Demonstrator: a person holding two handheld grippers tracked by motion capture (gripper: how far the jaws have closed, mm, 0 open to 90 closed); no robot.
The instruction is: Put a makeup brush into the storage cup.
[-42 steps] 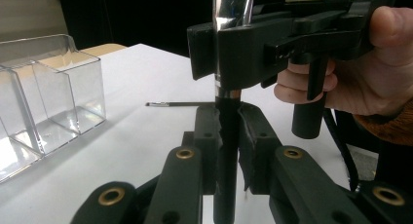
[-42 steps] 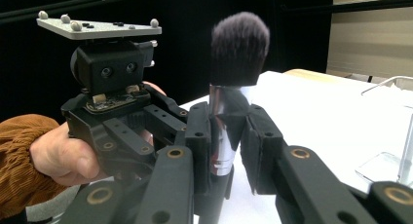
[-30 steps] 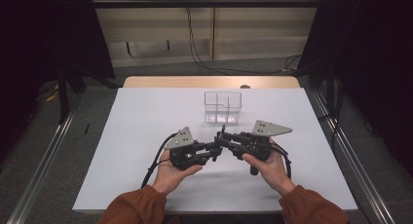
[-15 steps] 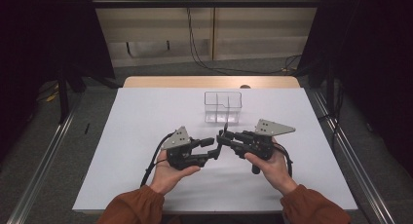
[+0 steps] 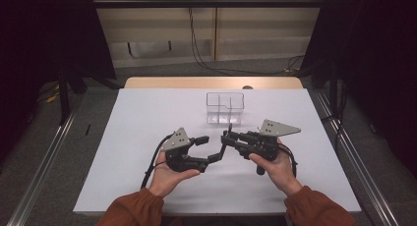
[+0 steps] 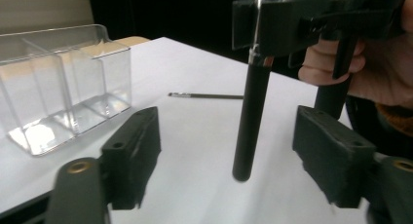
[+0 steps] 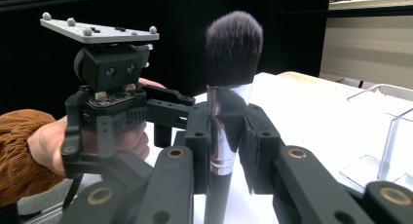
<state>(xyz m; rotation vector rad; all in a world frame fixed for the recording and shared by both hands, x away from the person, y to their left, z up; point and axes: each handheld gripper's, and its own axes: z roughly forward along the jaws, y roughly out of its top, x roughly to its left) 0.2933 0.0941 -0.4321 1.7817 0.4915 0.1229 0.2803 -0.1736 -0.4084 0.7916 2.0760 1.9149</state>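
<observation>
At the near middle of the white table (image 5: 147, 118) a person in rust-coloured sleeves holds a gripper in each hand, the two tools tip to tip. On the left, the left gripper (image 5: 205, 149) lies in an upturned palm, its grey three-cornered plate on top and its cable looping down towards the wrist. Its jaws have just been opening and now stand spread; in the left gripper view the black handle of a makeup brush (image 6: 251, 121) hangs upright in the gap between them, touching neither pad, its lower end clear of the table. Farther back in that view a thin dark stick (image 6: 204, 95) lies flat on the table. To the right, the right gripper (image 5: 227, 135) points left towards its partner, and its jaws pinch the brush at the shiny metal collar just below the bristles. In the right gripper view the dark, rounded bristle head (image 7: 234, 47) rises above the pads, with the left gripper and the hand that holds it close behind. Beyond both grippers, towards the far side of the table and a little to the right of centre, stands a clear plastic organiser (image 5: 225, 107) with several compartments, well apart from the brush.
</observation>
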